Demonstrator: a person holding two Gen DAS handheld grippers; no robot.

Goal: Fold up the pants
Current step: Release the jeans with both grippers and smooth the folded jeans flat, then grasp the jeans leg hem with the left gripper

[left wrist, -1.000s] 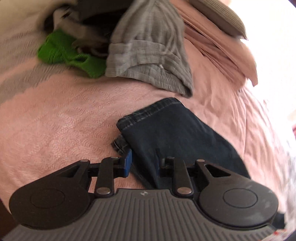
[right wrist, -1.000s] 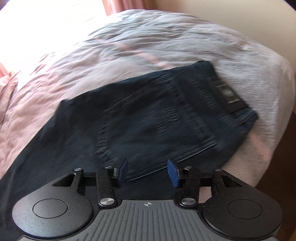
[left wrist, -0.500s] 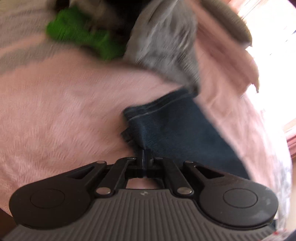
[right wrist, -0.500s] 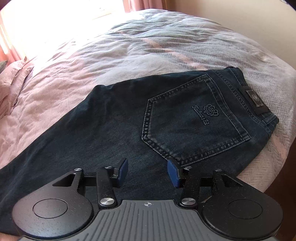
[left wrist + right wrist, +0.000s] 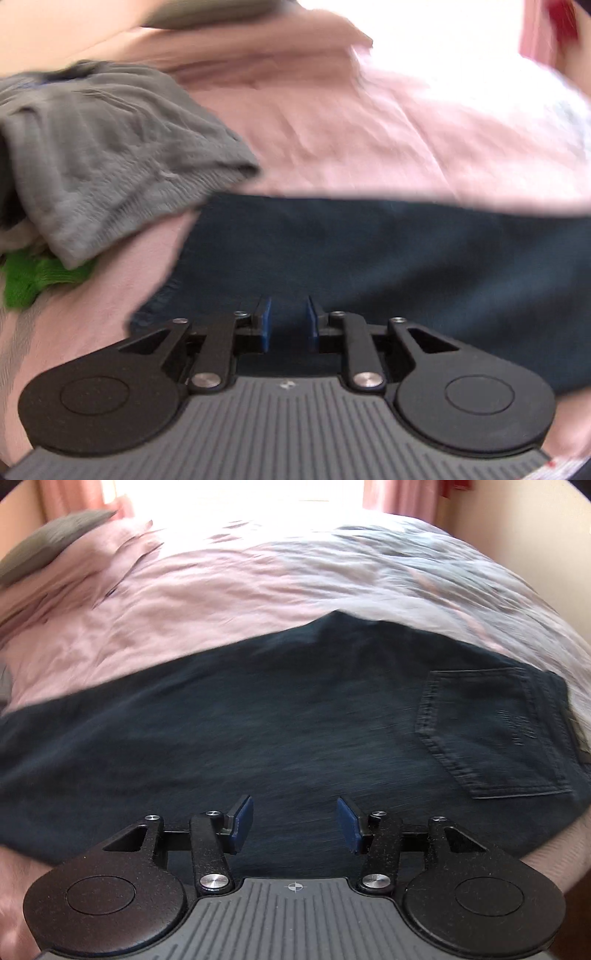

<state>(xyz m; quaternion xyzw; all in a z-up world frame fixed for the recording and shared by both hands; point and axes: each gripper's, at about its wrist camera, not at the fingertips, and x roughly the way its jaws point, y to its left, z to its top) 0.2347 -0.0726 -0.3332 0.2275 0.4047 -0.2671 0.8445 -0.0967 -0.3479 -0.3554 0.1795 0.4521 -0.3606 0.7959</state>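
Note:
Dark blue jeans [image 5: 369, 266] lie flat on the pink bedspread [image 5: 332, 140], one leg stretching across the left wrist view with its hem [image 5: 159, 306] at the lower left. My left gripper [image 5: 289, 325] hovers over the leg near that hem. Its jaws are opening, a narrow gap between the blue pads, and no cloth is pinched. In the right wrist view the jeans [image 5: 258, 731] span the frame, with the back pocket [image 5: 491, 734] at the right. My right gripper [image 5: 294, 827] hangs over the thigh, its jaws wide and still opening, nothing between them.
A crumpled grey garment [image 5: 110, 155] lies just left of the leg's hem, partly over a green one [image 5: 33, 277]. A grey pillow [image 5: 48, 550] sits at the far left of the bed. The bed's edge [image 5: 554, 853] drops off beside the waistband.
The left gripper closed beside the hem, then reopened, and it has rolled and shifted so the leg now lies crosswise. The right gripper moved left from the pocket towards the thigh.

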